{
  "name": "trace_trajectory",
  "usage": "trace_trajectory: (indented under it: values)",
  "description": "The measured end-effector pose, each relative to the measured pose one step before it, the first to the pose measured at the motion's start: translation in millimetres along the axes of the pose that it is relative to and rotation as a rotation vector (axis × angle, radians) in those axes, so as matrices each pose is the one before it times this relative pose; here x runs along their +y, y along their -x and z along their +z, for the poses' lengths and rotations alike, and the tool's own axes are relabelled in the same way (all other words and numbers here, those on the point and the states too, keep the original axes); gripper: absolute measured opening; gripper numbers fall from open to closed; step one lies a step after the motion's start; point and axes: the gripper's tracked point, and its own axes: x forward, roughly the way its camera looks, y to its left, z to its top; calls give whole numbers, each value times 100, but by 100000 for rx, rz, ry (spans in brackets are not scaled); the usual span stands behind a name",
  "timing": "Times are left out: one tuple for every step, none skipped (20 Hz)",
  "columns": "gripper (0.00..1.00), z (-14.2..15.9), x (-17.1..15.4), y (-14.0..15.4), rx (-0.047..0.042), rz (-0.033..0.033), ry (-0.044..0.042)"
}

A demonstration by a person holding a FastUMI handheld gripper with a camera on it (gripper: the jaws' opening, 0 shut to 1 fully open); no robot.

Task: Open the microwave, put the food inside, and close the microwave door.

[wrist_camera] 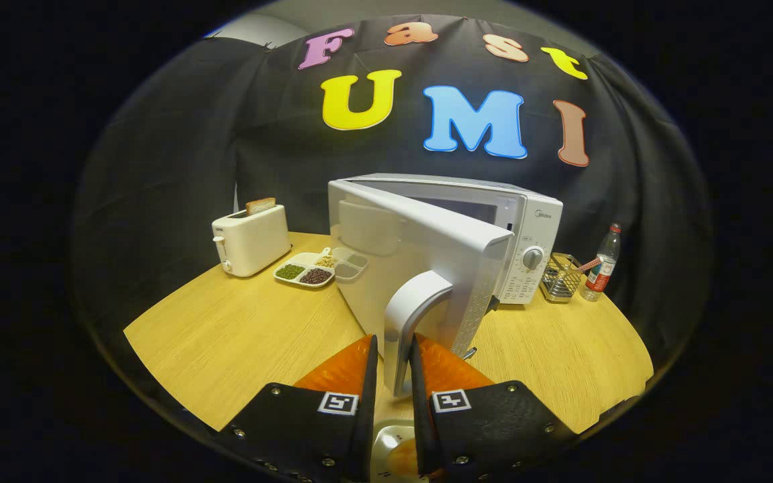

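A white microwave [524, 231] stands on the wooden table [225, 335] with its door [420, 261] swung well open toward me. My gripper [394, 359] is shut on the door's curved handle [413, 308], one finger on each side of its lower end. The oven's opening is mostly hidden behind the door. A white plate with something orange on it [396, 453] shows low between the fingers, just under them. A divided food tray [309, 270] with green, brown and pale portions lies left of the door, and its right end is seen through the door's glass.
A white toaster [251, 240] with a slice of bread in it stands at the back left. Right of the microwave stand a wire basket [561, 276] and a plastic bottle [602, 263]. The table's front edge runs close below the fingers.
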Motion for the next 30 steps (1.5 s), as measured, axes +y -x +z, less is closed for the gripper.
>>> trace_trajectory:
  values:
    - [26, -145, 703, 122, 14, 1050, 506]
    - [26, -33, 748, 237, -27, 1195, 473]
    - [26, -113, 841, 191, 82, 1126, 598]
    - [26, -63, 836, 182, 135, 1240, 1053]
    - [26, -33, 811, 167, 118, 1305, 1308]
    - [26, -149, 816, 110, 90, 1262, 1053]
    - [26, -76, 923, 157, 122, 1381, 1199]
    - [26, -5, 911, 126, 78, 1484, 1310]
    - [26, -90, 862, 102, -73, 1437, 1257]
    - [26, 39, 751, 67, 44, 1289, 1124]
    - [26, -120, 807, -26, 118, 1226, 928]
    - [26, 94, 694, 30, 55, 1102, 752]
    - [26, 3, 772, -38, 111, 911, 898]
    - [26, 97, 727, 59, -8, 780, 896]
    - [26, 57, 737, -85, 25, 765, 894]
    - [26, 138, 770, -56, -120, 905, 616]
    - [26, 130, 749, -182, -70, 980, 471]
    - [26, -29, 778, -155, -133, 1292, 210]
    - [26, 148, 781, -218, -399, 1155, 403]
    - [27, 226, 677, -332, -388, 979, 597]
    - [27, 97, 633, -374, -245, 1293, 245]
    - [26, 232, 746, -288, -488, 1786, 110]
    - [26, 127, 660, -208, -296, 1991, 410]
    - [26, 200, 550, -144, -239, 1720, 659]
    - [26, 293, 452, -167, -630, 1744, 290]
    - [26, 320, 559, 12, -554, 2060, -324]
    - [27, 327, 262, 66, -694, 1295, -346]
    - [27, 506, 207, 364, -966, 1229, -849]
    - [27, 553, 388, 346, -1283, 1573, -1219]
    - [27, 630, 255, 590, -1281, 1591, -1113]
